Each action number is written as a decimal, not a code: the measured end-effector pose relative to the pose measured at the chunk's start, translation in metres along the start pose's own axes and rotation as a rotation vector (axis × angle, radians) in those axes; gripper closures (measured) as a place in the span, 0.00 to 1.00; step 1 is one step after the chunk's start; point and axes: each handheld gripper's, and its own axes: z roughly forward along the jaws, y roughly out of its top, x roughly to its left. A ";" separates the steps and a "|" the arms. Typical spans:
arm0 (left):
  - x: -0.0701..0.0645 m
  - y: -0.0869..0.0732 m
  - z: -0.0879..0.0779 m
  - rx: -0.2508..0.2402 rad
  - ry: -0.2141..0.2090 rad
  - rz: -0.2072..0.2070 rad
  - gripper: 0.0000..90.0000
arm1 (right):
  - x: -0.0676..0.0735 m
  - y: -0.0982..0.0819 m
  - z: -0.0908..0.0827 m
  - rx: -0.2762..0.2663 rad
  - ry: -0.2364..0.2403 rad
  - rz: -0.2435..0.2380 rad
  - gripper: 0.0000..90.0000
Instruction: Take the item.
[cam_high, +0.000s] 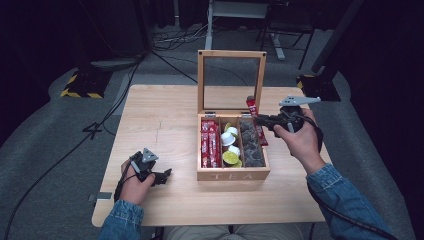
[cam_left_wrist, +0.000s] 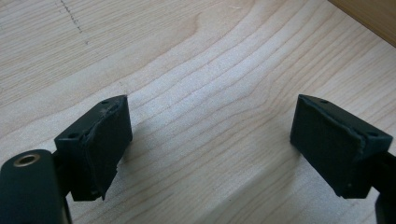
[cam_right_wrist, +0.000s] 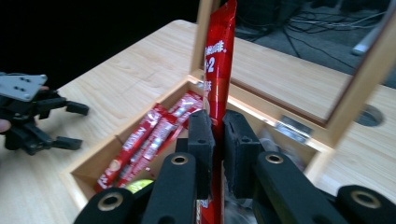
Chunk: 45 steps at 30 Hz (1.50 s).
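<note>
Dark room with cables on the floor, and on the pale wood surface (cam_high: 165, 120) I've got my right tool (cam_right_wrist: 218, 140) pinching a red sachet (cam_right_wrist: 218, 65) around its middle, upright above the open tea box (cam_high: 233, 175). Looks feather-light, floppy and slick, so I'd grip mid-length and not crush it. Left tool (cam_left_wrist: 210, 144) sits spread wide, empty, just over the wood.

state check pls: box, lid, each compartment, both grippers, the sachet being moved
tea box: on the table, open
lid: raised upright at the back
left compartment: red sachets lying in it
middle compartment: small white and green cups
right compartment: dark pods
red sachet: pinched upright, above the box
right gripper: shut on the sachet
left gripper: open, nothing between its fingers, over bare table
</note>
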 end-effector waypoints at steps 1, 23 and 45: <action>0.000 0.000 0.000 0.000 0.000 0.000 0.14 | -0.003 -0.001 -0.003 -0.002 -0.010 0.005 0.92; 0.000 0.000 0.000 -0.001 0.001 -0.001 0.14 | -0.077 -0.042 -0.025 0.031 -0.173 0.121 0.92; 0.000 0.000 0.000 -0.001 -0.001 -0.002 0.14 | -0.123 -0.090 -0.008 0.111 -0.267 0.199 0.92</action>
